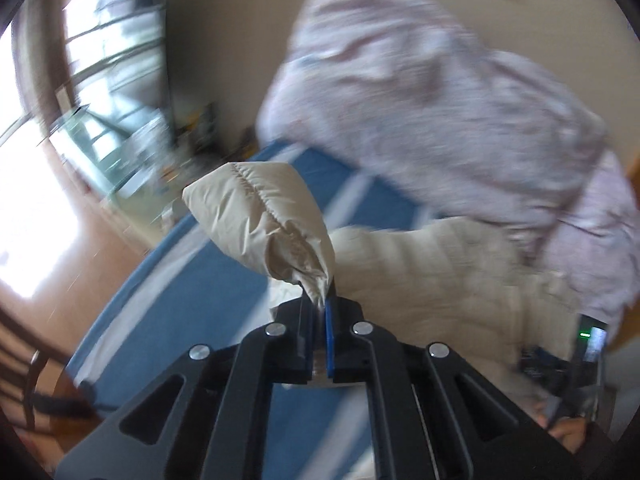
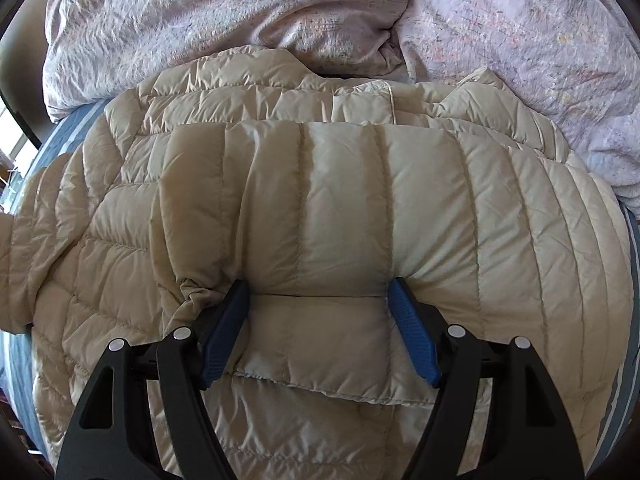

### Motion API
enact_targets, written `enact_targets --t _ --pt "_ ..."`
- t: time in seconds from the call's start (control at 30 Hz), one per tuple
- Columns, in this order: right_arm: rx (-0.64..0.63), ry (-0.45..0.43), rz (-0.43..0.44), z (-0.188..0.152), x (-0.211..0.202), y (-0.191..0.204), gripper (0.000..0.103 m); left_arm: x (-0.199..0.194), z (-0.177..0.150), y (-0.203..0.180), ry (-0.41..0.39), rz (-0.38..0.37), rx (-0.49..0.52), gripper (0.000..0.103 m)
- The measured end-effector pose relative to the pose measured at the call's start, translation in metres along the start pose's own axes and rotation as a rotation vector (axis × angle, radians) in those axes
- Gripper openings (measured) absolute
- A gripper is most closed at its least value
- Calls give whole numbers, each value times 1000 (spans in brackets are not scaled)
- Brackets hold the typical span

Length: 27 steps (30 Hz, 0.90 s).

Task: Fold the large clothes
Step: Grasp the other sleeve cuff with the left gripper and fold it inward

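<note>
The beige quilted down jacket (image 2: 320,208) lies spread on the bed, on the blue striped bed sheet (image 2: 60,140). Its far edge touches the bunched pink-patterned duvet (image 2: 240,12), which lies behind the jacket as the right wrist view shows it.

**Right hand-held gripper** (image 2: 320,328): released. The jaws stand wide apart. The two blue fingertips (image 2: 412,332) rest against a folded-over panel of the jacket, one at each side of it, and press into the padding without closing on it. The panel lies directly ahead of this hand-held gripper. Its quilting seams run away from the gripper toward the duvet; its near hem runs crosswise between the jaws.

**Left hand-held gripper** (image 1: 322,308): clenched on the jacket. It pinches a thin edge of a padded end piece, most likely a sleeve end or a corner; the blur does not allow a firmer identification. The gripped piece stands raised above the sheet, clear of the main body of the jacket. The main body lies to the right of this gripper in its own view. The left wrist view is strongly motion-blurred.

**Governing relation:** the raised piece lies off the left side of the jacket body, while the folded panel is centred on it. Judged from this, the next fold calls for carrying the left-held piece inward across the jacket's long axis, toward the panel. The left hand-held gripper alone has a grip; the right serves only as a hold-down.
</note>
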State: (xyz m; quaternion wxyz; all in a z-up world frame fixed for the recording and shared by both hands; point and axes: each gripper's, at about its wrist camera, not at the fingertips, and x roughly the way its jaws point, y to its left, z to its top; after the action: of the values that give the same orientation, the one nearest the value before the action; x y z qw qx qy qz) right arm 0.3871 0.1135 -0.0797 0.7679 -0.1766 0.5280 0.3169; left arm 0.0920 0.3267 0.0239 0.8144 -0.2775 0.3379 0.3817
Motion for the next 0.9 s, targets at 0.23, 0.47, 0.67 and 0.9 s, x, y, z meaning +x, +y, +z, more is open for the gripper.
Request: enact_targets --t 0.23,0.47,0.67,0.9 --pt "80 -49 47 -4 -35 -39 80 -9 -4 -123 -12 -198 184 4" --pt "127 -72 -12 -33 -51 -85 81 7 -39 -224 59 -315 337 4" --pt "155 -76 -58 -54 -57 -119 81 29 -71 -281 132 -366 416 4" --pt "184 -76 -91 -63 -61 -150 81 60 -107 -324 230 -369 471 5"
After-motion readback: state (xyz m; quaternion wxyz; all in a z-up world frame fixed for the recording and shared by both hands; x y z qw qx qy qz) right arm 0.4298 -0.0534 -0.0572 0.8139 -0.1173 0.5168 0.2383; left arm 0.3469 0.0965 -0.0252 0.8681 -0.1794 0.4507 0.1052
